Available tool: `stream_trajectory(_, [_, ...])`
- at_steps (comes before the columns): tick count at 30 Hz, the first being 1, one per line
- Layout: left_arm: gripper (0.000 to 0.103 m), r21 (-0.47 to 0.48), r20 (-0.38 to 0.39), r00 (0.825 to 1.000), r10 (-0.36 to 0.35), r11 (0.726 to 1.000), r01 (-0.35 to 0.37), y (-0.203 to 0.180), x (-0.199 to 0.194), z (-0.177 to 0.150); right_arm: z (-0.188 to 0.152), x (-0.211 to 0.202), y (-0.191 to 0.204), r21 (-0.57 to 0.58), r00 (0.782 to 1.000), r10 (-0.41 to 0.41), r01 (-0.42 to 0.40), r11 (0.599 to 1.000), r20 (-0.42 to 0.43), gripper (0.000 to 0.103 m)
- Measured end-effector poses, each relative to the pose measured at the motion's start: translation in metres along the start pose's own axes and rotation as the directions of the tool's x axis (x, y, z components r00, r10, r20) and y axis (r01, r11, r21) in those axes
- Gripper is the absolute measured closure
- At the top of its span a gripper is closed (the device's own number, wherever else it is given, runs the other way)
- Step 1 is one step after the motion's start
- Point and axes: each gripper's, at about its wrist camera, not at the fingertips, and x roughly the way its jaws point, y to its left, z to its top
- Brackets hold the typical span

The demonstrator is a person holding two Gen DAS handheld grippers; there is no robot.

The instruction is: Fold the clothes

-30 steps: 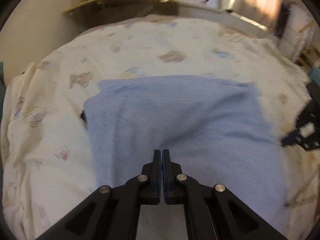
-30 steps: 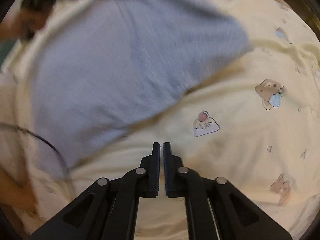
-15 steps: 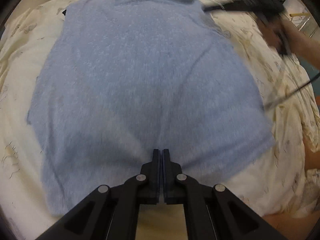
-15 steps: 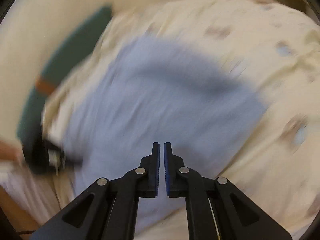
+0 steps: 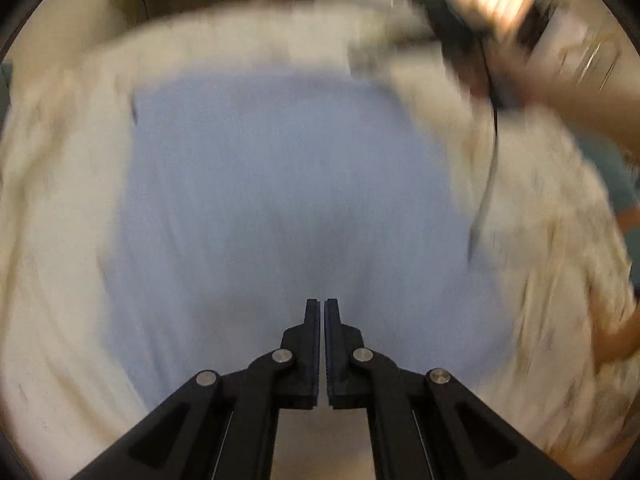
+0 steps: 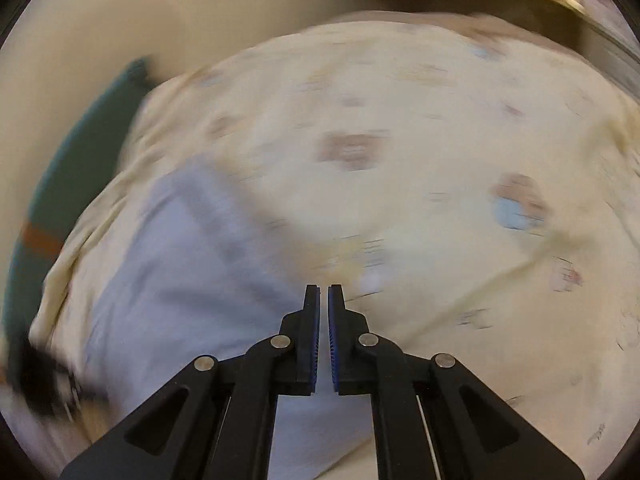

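Shifted since half a second ago: in the left wrist view the light-blue garment (image 5: 288,208) filled nearly the whole view; it now sits smaller, with cream bedsheet (image 5: 56,240) showing on three sides. Both views are motion-blurred.

Garment: lies flat on the bed, roughly rectangular. Far edge straight, toward 12 o'clock; left edge runs 10 to 7 o'clock; right edge 1 to 4 o'clock. In the right wrist view the same garment (image 6: 176,288) occupies 7 to 9 o'clock, one corner pointing toward 11 o'clock.

Left gripper (image 5: 322,306): black fingers drawn together with only a sliver between, nothing between them, tips over the garment's near part; contact with the cloth cannot be told.

Right gripper (image 6: 324,292): fingers likewise nearly meeting, holding nothing, tips at the garment's right border over the printed sheet (image 6: 420,152).

Open room: bare sheet from 12 to 5 o'clock in the right wrist view; sheet margins left and right of the garment in the left wrist view.

Periphery: person's forearm (image 5: 576,108) with a dark cable (image 5: 490,168) at 1 to 2 o'clock; teal cushion (image 6: 76,168) at 9 to 10 o'clock off the bed edge.
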Motion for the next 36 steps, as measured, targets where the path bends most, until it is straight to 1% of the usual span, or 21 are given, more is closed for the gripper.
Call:
stream_trajectory(2, [0.101, -0.045, 0.082, 0.997, -0.009, 0.999, 0.013, 0.020, -0.001, 0.042, -0.011, -0.002, 0.016, -0.033, 1.000, 0.025, -0.025, 0.999, -0.004, 0.096])
stream_trajectory(5, [0.101, -0.069, 0.133, 0.991, -0.033, 0.997, 0.042, 0.044, 0.028, 0.100, -0.021, 0.009, 0.021, -0.010, 0.999, 0.028, -0.028, 1.000, -0.022, 0.096])
stream_trajectory(6, [0.101, -0.065, 0.141, 0.989, -0.050, 0.996, 0.059, 0.048, 0.041, 0.118, -0.026, 0.011, 0.017, 0.005, 0.999, 0.021, -0.020, 1.000, -0.028, 0.096])
stream_trajectory(9, [0.101, 0.031, 0.124, 0.989, -0.081, 0.996, 0.078, 0.035, 0.084, 0.157, -0.032, 0.011, -0.002, 0.076, 0.998, -0.018, 0.022, 0.997, -0.054, 0.097])
stream_trajectory(11, [0.101, 0.060, 0.045, 0.999, 0.018, 0.998, -0.021, 0.038, 0.120, 0.175, -0.031, 0.016, -0.010, 0.087, 0.996, -0.063, 0.069, 0.994, -0.070, 0.101])
stream_trajectory(12, [0.101, 0.069, 0.002, 0.997, 0.080, 0.994, -0.080, 0.042, 0.136, 0.181, -0.031, 0.017, -0.014, 0.086, 0.993, -0.089, 0.095, 0.992, -0.077, 0.101])
stream_trajectory(13, [0.101, 0.081, -0.010, 0.989, 0.145, 0.986, -0.144, 0.049, 0.142, 0.186, -0.032, 0.018, -0.019, 0.083, 0.989, -0.118, 0.125, 0.989, -0.087, 0.101])
stream_trajectory(15, [0.101, 0.101, -0.029, 0.962, 0.270, 0.959, -0.266, 0.064, 0.154, 0.196, -0.035, 0.018, -0.027, 0.082, 0.981, -0.170, 0.178, 0.981, -0.098, 0.103])
stream_trajectory(16, [0.101, 0.079, -0.021, 0.951, 0.309, 0.949, -0.306, 0.071, 0.152, 0.201, -0.037, 0.013, -0.028, 0.089, 0.980, -0.175, 0.183, 0.979, -0.092, 0.102])
stream_trajectory(18, [0.101, 0.014, 0.012, 0.935, 0.354, 0.935, -0.354, 0.082, 0.139, 0.209, -0.040, 0.000, -0.028, 0.103, 0.981, -0.176, 0.183, 0.978, -0.078, 0.101])
stream_trajectory(20, [0.101, -0.064, 0.069, 0.944, 0.321, 0.946, -0.317, 0.089, 0.115, 0.209, -0.043, -0.013, -0.023, 0.119, 0.987, -0.149, 0.154, 0.981, -0.053, 0.097])
stream_trajectory(22, [0.101, -0.085, 0.112, 0.970, 0.214, 0.975, -0.206, 0.084, 0.088, 0.193, -0.043, -0.023, -0.009, 0.142, 0.999, -0.049, 0.050, 0.989, -0.009, 0.097])
stream_trajectory(24, [0.101, -0.069, 0.133, 0.985, 0.113, 0.992, -0.104, 0.073, 0.076, 0.175, -0.055, -0.026, 0.003, 0.127, 0.999, -0.035, 0.038, 0.991, -0.027, 0.097])
stream_trajectory(25, [0.101, -0.042, 0.131, 0.989, 0.067, 0.997, -0.062, 0.062, 0.065, 0.154, -0.061, -0.026, 0.009, 0.116, 0.999, -0.036, 0.040, 0.992, -0.041, 0.097])
stream_trajectory(26, [0.101, -0.009, 0.097, 0.995, 0.030, 1.000, -0.029, 0.051, 0.059, 0.129, -0.068, -0.027, 0.015, 0.106, 0.998, -0.037, 0.043, 0.993, -0.054, 0.097])
stream_trajectory(28, [0.101, 0.035, -0.005, 0.995, 0.104, 0.994, -0.104, 0.039, 0.067, 0.091, -0.081, -0.029, 0.026, 0.085, 0.996, -0.040, 0.047, 0.995, -0.081, 0.097])
stream_trajectory(30, [0.101, 0.026, -0.079, 0.983, 0.166, 0.986, -0.164, 0.046, 0.070, 0.055, -0.094, -0.031, 0.037, 0.064, 0.993, -0.043, 0.050, 0.997, -0.108, 0.097])
stream_trajectory(31, [0.101, 0.019, -0.107, 0.974, 0.200, 0.980, -0.199, 0.053, 0.070, 0.037, -0.100, -0.031, 0.043, 0.054, 0.992, -0.045, 0.051, 0.997, -0.121, 0.100])
stream_trajectory(34, [0.100, -0.041, -0.130, 0.949, 0.286, 0.955, -0.294, 0.073, 0.048, 0.000, -0.119, -0.034, 0.060, 0.022, 0.986, -0.051, 0.055, 0.998, -0.160, 0.100])
stream_trajectory(35, [0.100, -0.100, -0.132, 0.951, 0.280, 0.950, -0.294, 0.076, 0.037, -0.005, -0.126, -0.035, 0.066, 0.011, 0.983, -0.053, 0.056, 0.998, -0.174, 0.100])
stream_trajectory(36, [0.100, -0.131, -0.119, 0.956, 0.268, 0.950, -0.283, 0.074, 0.029, -0.006, -0.132, -0.036, 0.072, 0.001, 0.981, -0.055, 0.057, 0.998, -0.187, 0.096])
